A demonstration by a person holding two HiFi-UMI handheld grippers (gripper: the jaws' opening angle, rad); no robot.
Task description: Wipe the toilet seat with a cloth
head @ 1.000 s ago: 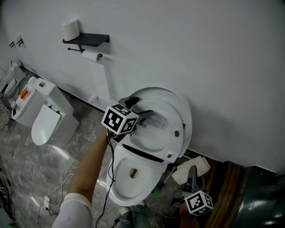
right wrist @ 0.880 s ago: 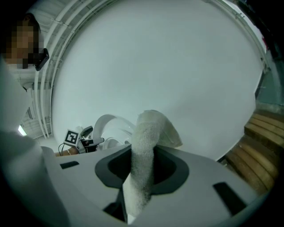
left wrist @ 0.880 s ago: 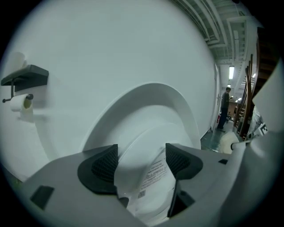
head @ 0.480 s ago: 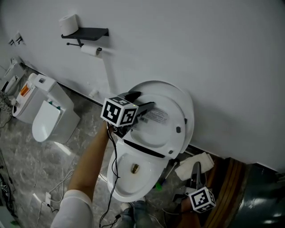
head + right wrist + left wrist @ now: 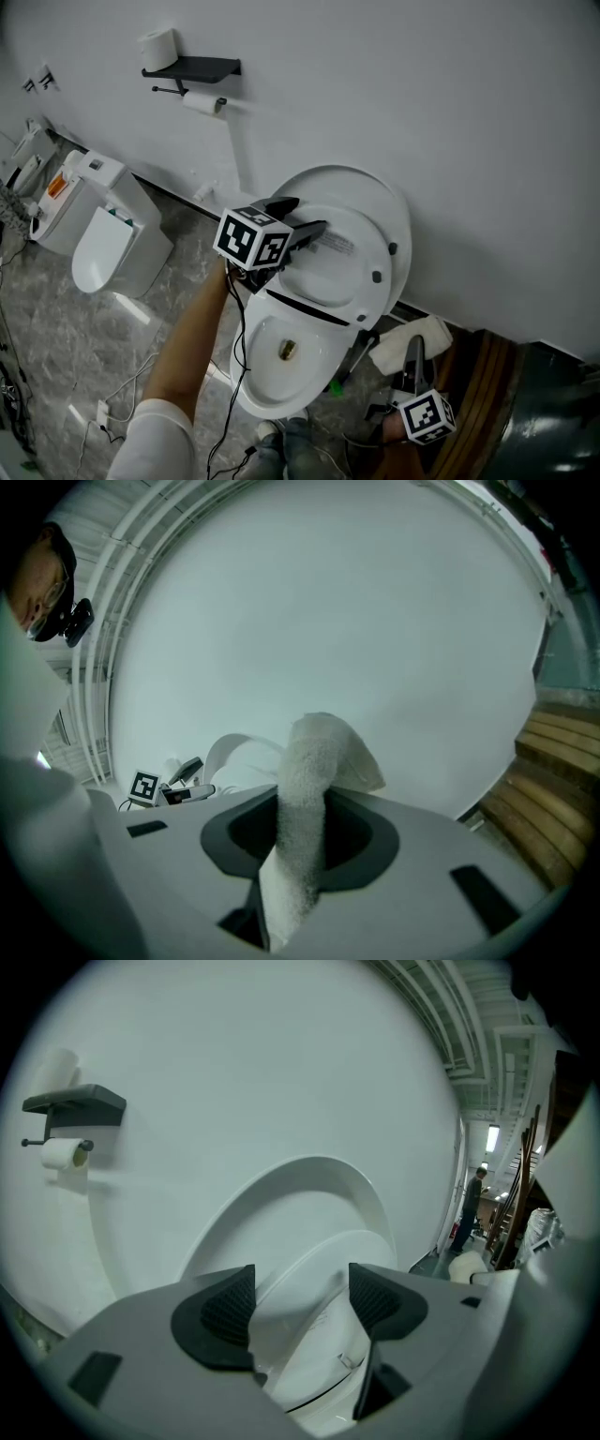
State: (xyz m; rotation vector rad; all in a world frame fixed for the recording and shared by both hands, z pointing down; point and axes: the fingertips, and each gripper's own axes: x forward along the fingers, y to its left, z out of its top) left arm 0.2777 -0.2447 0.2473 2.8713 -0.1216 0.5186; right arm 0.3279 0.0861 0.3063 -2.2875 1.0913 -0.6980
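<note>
A white toilet stands against the wall, its lid [image 5: 380, 192] and seat [image 5: 342, 267] both tipped up over the open bowl [image 5: 277, 370]. My left gripper [image 5: 302, 217] is at the raised seat's left edge. In the left gripper view its jaws [image 5: 300, 1302] stand open, with the seat's rim [image 5: 314, 1274] in the gap and the lid [image 5: 309, 1190] behind. Low at the right, my right gripper [image 5: 412, 364] is shut on a white cloth [image 5: 410, 339]. In the right gripper view the cloth [image 5: 314, 761] sticks up out of the gripper [image 5: 300, 841].
A smaller white toilet unit [image 5: 108, 246] stands at the left by the wall. A black shelf [image 5: 192, 67] carries paper rolls. Cables [image 5: 108, 408] lie on the marble floor. Wooden boards [image 5: 487, 384] are at the right. A green-tipped tool [image 5: 336, 382] lies beside the bowl.
My left gripper has stayed at the seat's edge while the seat tipped a little closer to the lid. The right gripper with the cloth has barely shifted.
</note>
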